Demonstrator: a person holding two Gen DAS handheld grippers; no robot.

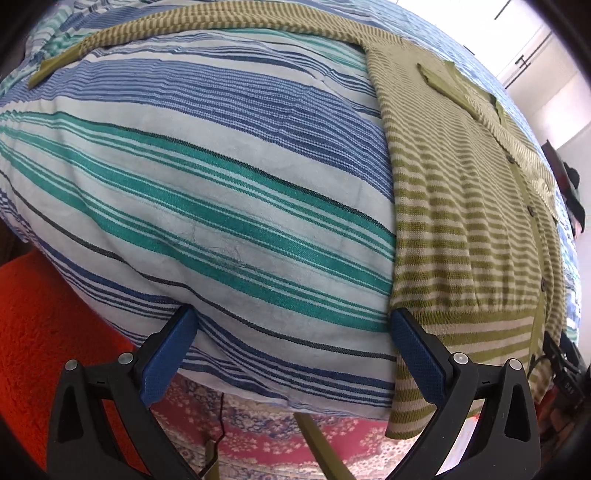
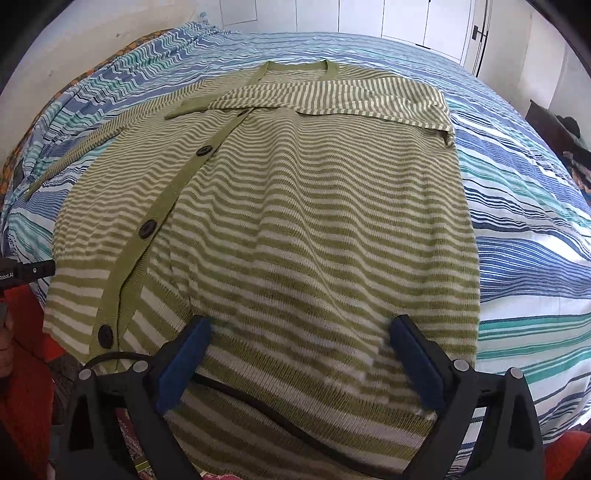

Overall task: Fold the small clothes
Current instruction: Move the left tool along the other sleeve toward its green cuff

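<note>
Our striped cardigan (image 2: 295,206) lies flat on the bed (image 2: 535,206), one sleeve (image 2: 332,99) folded across the chest, the other sleeve (image 1: 184,26) outstretched. Both our left claw (image 1: 291,354) and right claw (image 2: 299,365) gape released at the hem. We judge the outstretched sleeve comes next: pinch near its cuff and lay it flat across.

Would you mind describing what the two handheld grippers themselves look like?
Both the left gripper and right gripper have black plastic frames with triangular cut-outs, silver pivot pins, and textured dark-blue finger pads. A black cable runs beneath the right one.
</note>
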